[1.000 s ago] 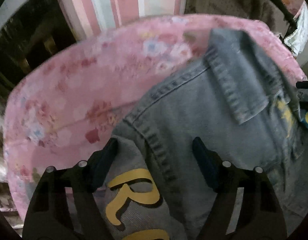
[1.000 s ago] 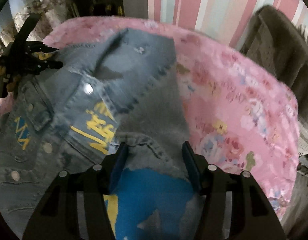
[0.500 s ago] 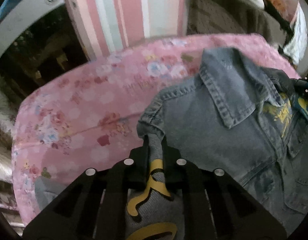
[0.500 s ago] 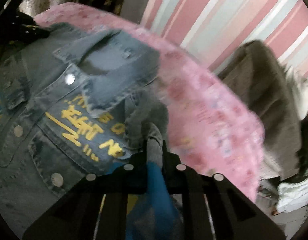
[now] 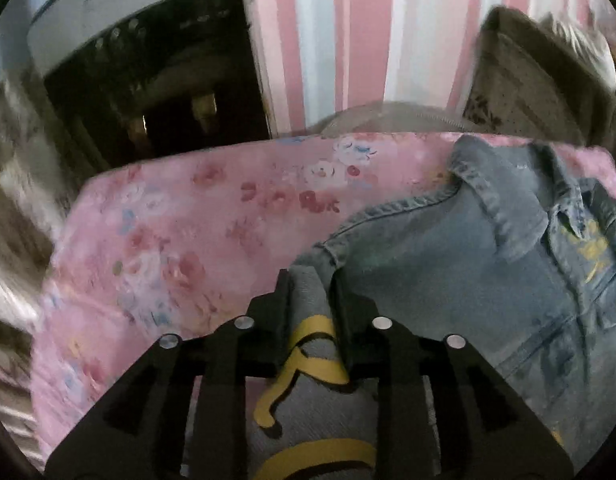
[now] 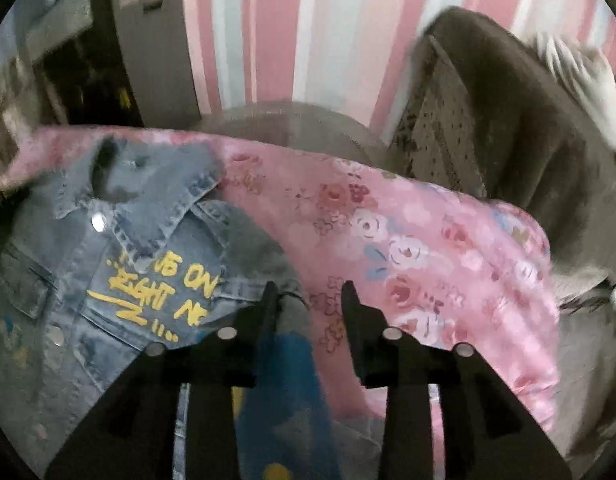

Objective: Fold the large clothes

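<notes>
Both grippers have shifted across the bed since the earlier frames, and each pair of jaws, clamped nearly shut on cloth half a second ago, has just been opening.

Left gripper: jaws stand narrowly apart, with a grey sleeve bearing yellow lettering bunched between them. The cloth fills the gap and meets both inner faces; whether it is gripped firmly cannot be told for certain, though it appears held.

Right gripper: jaws stand moderately wide. A grey and blue sleeve lies against the left finger only; the right finger stands clear, with pink cover showing in the gap. Nothing is clamped.

Denim jacket: lies front-up on the pink floral bed cover, collar toward the far edge, snap buttons visible. Yellow lettering marks its chest panel in the right wrist view.

Surroundings: pink and white striped wall behind the bed; a dark brown garment heaped at the far right. Both views are partly blurred.
</notes>
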Demonstrator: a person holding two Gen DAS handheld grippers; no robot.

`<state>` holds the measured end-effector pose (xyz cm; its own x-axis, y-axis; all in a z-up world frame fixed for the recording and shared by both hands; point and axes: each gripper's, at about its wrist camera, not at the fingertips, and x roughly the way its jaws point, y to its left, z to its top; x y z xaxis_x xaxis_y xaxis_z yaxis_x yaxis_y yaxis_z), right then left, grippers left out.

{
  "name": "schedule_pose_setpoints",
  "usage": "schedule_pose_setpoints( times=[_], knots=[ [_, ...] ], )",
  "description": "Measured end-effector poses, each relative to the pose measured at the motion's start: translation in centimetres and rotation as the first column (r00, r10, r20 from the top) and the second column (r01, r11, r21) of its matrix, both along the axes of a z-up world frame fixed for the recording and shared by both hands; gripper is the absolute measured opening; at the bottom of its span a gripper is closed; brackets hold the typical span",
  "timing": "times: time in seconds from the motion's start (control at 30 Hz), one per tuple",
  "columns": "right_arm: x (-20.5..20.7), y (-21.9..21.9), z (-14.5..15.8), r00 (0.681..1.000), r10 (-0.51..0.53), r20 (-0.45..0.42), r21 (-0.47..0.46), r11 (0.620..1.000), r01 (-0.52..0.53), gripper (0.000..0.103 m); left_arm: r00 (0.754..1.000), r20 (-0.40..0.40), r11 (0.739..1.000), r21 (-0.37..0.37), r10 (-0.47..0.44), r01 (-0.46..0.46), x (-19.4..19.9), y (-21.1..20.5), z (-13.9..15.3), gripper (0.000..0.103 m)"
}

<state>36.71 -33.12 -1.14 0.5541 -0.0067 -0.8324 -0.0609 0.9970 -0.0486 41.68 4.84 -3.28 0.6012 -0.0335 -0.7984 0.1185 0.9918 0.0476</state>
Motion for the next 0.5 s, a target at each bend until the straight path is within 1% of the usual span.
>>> schedule_pose_setpoints(
  times=[0.03,0.07,0.1,0.13,0.17,0.23,0.3,0.37,0.43,0.5],
  knots=[
    [-1.3,-0.9,1.1,0.999,-0.009,0.036,0.026,1.000,0.008,0.058,1.000,0.024,1.000,0.001,0.000,0.000,-0.7,0.0,0.6,0.037],
    [-2.4,-1.3,2.0,0.998,-0.016,0.062,0.026,1.000,0.015,0.061,0.999,0.050,1.000,0.015,-0.002,0.001,-1.6,-0.1,1.4,0.058],
    [-3.6,-1.9,3.0,0.996,-0.026,0.090,0.011,1.000,0.026,0.067,0.996,0.084,0.999,0.032,0.000,-0.002,-2.9,-0.2,2.3,0.072],
    [-5.2,-2.8,3.9,0.993,-0.040,0.115,-0.009,0.999,0.041,0.069,0.995,0.104,0.999,0.039,-0.003,-0.001,-3.8,-0.1,2.9,0.076],
    [-6.7,-3.7,4.6,0.990,-0.047,0.131,-0.013,0.999,0.049,0.069,0.993,0.119,0.999,0.049,-0.011,0.005,-4.8,-0.2,3.5,0.077],
    [-9.7,-5.3,5.1,0.987,-0.065,0.149,-0.015,0.998,0.068,0.071,0.990,0.132,0.998,0.061,-0.041,0.033,-7.0,-0.8,4.4,0.080],
    [-11.8,-6.5,5.0,0.985,-0.079,0.153,-0.027,0.996,0.084,0.072,0.989,0.141,0.996,0.074,-0.049,0.038,-8.8,-1.5,4.6,0.095],
    [-14.6,-7.3,4.8,0.982,-0.100,0.158,-0.037,0.994,0.107,0.072,0.986,0.154,0.995,0.076,-0.068,0.057,-11.0,-2.2,4.8,0.098],
    [-17.0,-8.0,4.0,0.980,-0.119,0.162,-0.035,0.991,0.126,0.072,0.984,0.154,0.994,0.078,-0.089,0.078,-12.5,-2.7,4.8,0.099],
    [-19.3,-8.4,3.7,0.978,-0.125,0.168,-0.027,0.991,0.131,0.073,0.981,0.170,0.992,0.106,-0.092,0.075,-14.1,-2.8,4.7,0.100]
  ],
)
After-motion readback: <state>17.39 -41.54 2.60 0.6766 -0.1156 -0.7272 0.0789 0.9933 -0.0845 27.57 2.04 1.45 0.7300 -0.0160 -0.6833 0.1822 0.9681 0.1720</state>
